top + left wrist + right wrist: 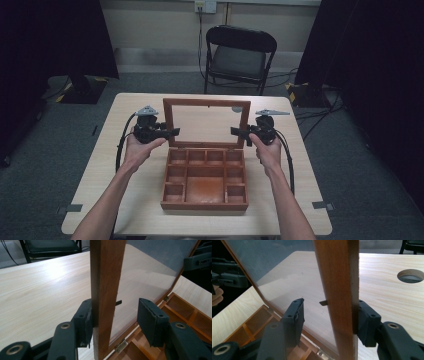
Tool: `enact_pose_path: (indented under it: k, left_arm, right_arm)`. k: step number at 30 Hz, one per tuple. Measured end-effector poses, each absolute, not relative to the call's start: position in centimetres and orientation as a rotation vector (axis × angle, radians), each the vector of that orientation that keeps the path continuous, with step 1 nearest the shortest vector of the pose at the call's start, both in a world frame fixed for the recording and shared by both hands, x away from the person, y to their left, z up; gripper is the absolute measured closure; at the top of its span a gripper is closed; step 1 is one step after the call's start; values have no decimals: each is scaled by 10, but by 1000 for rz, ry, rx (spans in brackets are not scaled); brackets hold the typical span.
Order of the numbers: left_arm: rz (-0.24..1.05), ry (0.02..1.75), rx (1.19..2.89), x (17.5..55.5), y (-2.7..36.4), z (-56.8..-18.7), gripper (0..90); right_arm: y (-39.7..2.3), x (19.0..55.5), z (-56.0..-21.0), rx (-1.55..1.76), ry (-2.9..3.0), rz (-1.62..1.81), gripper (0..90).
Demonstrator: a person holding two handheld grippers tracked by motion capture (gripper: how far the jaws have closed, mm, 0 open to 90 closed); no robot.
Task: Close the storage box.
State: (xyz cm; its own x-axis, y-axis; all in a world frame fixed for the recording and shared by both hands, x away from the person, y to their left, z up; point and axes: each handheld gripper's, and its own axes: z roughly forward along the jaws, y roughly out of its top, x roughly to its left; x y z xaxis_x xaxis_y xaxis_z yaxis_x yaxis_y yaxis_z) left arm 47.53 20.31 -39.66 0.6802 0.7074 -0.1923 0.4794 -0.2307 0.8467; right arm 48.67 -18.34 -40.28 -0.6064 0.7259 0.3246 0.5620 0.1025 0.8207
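Lid (206, 103) w/ glass pane stands upright on box (204, 200): stiff, fragile, so grip wood side rails—left tongs (174, 132) and right tongs (234, 131) straddle them, not clamped.

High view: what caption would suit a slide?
Two hand-held grippers, left and right, at the upright glass lid of an open wooden box.

The upright glass lid (206, 123) stands across the table's (130, 200) middle, blocking passage between far and near halves above the open box (205, 179). Bare table lies free along the left and right edges.
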Motion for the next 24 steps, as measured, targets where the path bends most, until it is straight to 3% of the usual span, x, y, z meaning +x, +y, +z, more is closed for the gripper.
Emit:
enact_pose_path:
  k: [24]
  left_arm:
    - [254, 849, 1854, 447, 205, -392, 465]
  right_arm:
    - [-189, 455, -397, 1218, 2267, 1527, 414]
